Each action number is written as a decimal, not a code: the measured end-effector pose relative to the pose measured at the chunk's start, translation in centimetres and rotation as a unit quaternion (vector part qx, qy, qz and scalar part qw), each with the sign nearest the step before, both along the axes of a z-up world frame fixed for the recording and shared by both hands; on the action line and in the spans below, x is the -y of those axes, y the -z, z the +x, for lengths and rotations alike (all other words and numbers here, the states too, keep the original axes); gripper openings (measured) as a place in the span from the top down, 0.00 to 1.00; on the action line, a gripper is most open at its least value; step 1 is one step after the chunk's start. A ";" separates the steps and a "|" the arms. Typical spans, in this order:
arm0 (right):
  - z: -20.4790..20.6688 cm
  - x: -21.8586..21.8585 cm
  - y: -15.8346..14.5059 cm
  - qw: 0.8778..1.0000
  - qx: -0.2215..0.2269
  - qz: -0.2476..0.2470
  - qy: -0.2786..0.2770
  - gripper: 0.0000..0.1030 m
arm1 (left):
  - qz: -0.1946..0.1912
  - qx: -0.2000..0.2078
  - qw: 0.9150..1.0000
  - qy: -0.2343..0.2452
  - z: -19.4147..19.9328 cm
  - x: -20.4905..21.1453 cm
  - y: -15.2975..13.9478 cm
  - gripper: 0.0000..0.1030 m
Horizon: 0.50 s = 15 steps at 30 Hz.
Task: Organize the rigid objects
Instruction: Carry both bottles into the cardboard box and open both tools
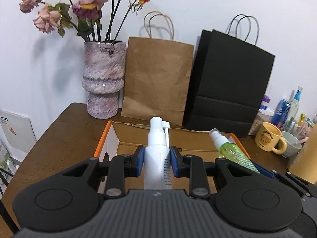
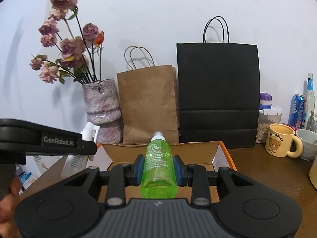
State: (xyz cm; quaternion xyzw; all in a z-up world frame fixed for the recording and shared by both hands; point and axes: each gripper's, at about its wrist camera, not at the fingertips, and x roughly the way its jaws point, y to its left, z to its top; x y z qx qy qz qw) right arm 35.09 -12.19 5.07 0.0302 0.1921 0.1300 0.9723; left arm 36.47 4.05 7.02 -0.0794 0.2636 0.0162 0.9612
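Observation:
My left gripper (image 1: pixel 157 161) is shut on a white spray bottle (image 1: pixel 157 154), nozzle pointing away, held over the open cardboard box (image 1: pixel 126 132) with orange edges. My right gripper (image 2: pixel 158 167) is shut on a green spray bottle (image 2: pixel 158 158), its white cap toward the box (image 2: pixel 216 150). In the left wrist view the green bottle (image 1: pixel 233 150) shows at the right, above the box's right side. In the right wrist view the left gripper's body (image 2: pixel 47 138) crosses the left edge with the white bottle (image 2: pixel 89 130) behind it.
On the brown table (image 1: pixel 65 130), against the white wall, stand a mottled purple vase (image 1: pixel 104 83) of dried roses, a brown paper bag (image 1: pixel 158 79) and a black paper bag (image 1: pixel 229 83). Right of the box sit a yellow bear mug (image 2: pixel 281 142), a grey cup, bottles and a can.

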 end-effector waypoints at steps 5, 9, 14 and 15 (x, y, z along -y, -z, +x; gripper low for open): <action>2.3 -0.3 0.9 1.000 -0.011 -0.002 0.015 0.71 | -0.010 -0.017 1.000 -0.009 2.4 -0.8 1.5 0.72; 3.6 0.0 1.9 0.999 -0.026 0.002 0.019 0.71 | -0.013 -0.028 0.999 -0.024 3.6 -1.5 2.9 0.72; 4.7 0.0 3.4 0.999 -0.046 -0.003 0.015 0.71 | 0.004 -0.051 0.998 -0.030 4.7 -1.6 4.4 0.72; 4.9 0.0 3.7 0.999 -0.050 -0.005 0.014 0.71 | 0.006 -0.054 0.998 -0.030 4.9 -1.6 4.6 0.72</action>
